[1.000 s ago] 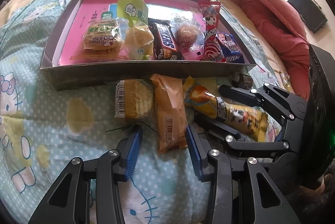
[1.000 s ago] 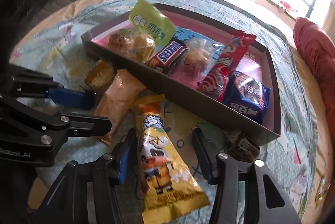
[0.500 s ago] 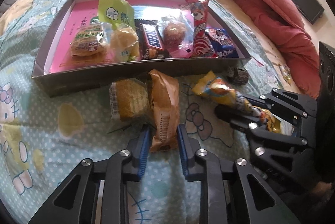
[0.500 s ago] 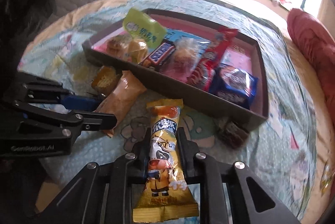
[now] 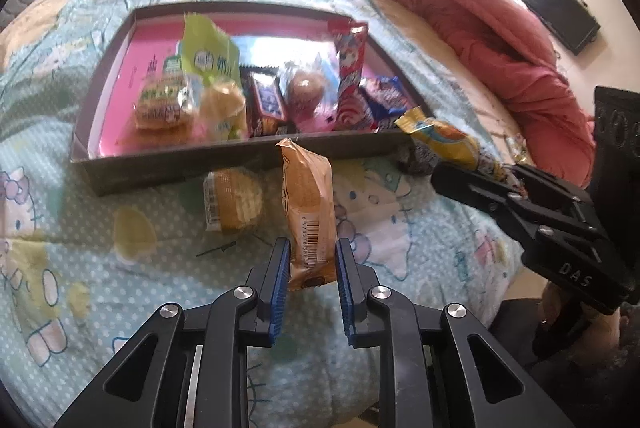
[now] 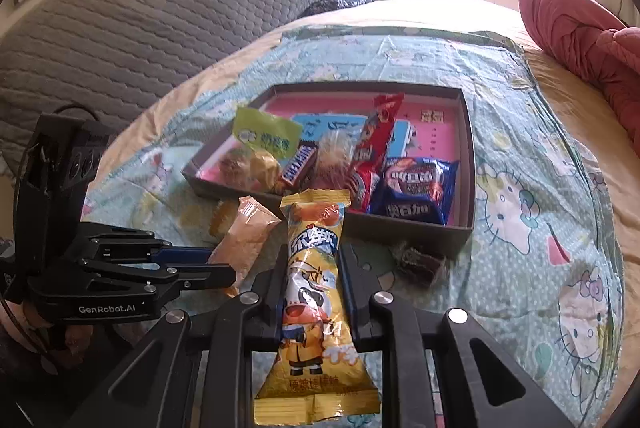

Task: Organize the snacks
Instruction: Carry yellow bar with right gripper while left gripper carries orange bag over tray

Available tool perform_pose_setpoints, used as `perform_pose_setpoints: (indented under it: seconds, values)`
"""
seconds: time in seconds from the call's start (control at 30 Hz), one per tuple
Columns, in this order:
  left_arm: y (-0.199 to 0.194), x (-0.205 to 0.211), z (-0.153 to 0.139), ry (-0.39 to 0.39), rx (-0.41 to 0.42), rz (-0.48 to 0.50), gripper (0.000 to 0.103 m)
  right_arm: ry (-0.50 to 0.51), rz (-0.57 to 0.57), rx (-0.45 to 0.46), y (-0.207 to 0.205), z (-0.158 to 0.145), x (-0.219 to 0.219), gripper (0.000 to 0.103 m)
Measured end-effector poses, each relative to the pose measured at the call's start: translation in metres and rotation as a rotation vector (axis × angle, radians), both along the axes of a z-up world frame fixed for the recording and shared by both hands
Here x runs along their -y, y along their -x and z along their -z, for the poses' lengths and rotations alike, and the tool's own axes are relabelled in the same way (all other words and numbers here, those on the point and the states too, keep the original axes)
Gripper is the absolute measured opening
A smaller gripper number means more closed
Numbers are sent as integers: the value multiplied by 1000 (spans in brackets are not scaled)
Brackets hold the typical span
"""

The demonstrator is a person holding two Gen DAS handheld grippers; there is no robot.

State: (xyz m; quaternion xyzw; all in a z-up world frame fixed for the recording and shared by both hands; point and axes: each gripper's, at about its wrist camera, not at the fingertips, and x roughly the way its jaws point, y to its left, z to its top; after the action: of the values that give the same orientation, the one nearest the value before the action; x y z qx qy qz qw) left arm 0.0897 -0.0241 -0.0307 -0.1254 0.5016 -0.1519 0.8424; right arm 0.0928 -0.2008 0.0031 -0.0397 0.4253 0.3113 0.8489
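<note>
1. My left jaws [image 5: 309, 270] are clamped narrow on the near end of an orange-brown packet [image 5: 308, 211]; its far end points toward twelve o'clock, at the front wall of the box [image 5: 176, 167].
2. My right jaws [image 6: 313, 282] are closed on a long yellow cartoon packet [image 6: 314, 292], which runs between the pads and sticks out past both ends. In the left wrist view its yellow tip [image 5: 438, 139] shows at two o'clock, beside the box's near right corner.
3. The box sits on the bed's cartoon-print sheet [image 5: 60, 248] at twelve o'clock from both wrists. Its pink floor is crowded along the front wall: a green-labelled round cake [image 5: 164, 103], a pale green packet [image 5: 210, 55] standing up, a dark chocolate bar [image 6: 298, 163], a clear-wrapped bun [image 5: 306, 87], a tall red packet [image 6: 374, 143] and a blue packet [image 6: 414, 189].
4. The back half of the box floor lies bare.
5. A round yellow wrapped cake [image 5: 234, 199] lies on the sheet at eleven o'clock from my left jaws, just in front of the box wall.
6. A small dark wrapped sweet [image 6: 418, 262] lies on the sheet at two o'clock from my right jaws, near the box's front corner.
7. A rolled red quilt [image 5: 480, 31] lies along the bed's edge at two o'clock, well apart from the box.
</note>
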Motion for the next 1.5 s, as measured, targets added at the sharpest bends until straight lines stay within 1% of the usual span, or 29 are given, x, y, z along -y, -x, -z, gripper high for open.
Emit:
perform_pose_setpoints:
  seconds: [0.17,0.27,0.43,0.77,0.97,1.2,1.33,1.5]
  values:
    - [3,-4,-16,10,63,-17,23,-38,4,10,-2,-8,0,22]
    - [3,-10,-25,-4,95,-31,23,-52,9,12,-6,-10,-2,22]
    - [0,-19,-33,-9,121,-49,23,-78,23,16,-11,-14,-4,22]
    - [-23,-41,-44,-39,169,-114,23,-115,50,22,-27,-19,-10,22]
    - [-43,-67,-36,-33,139,-190,23,-115,86,37,-39,-20,-11,22]
    - [-65,-84,-25,-37,112,-244,23,-116,180,55,-64,-21,-2,22]
    - [-75,-88,-18,-50,97,-260,23,-116,235,29,-78,-13,2,22]
    - [-82,-89,-8,-53,71,-265,23,-85,280,5,-88,-3,4,22]
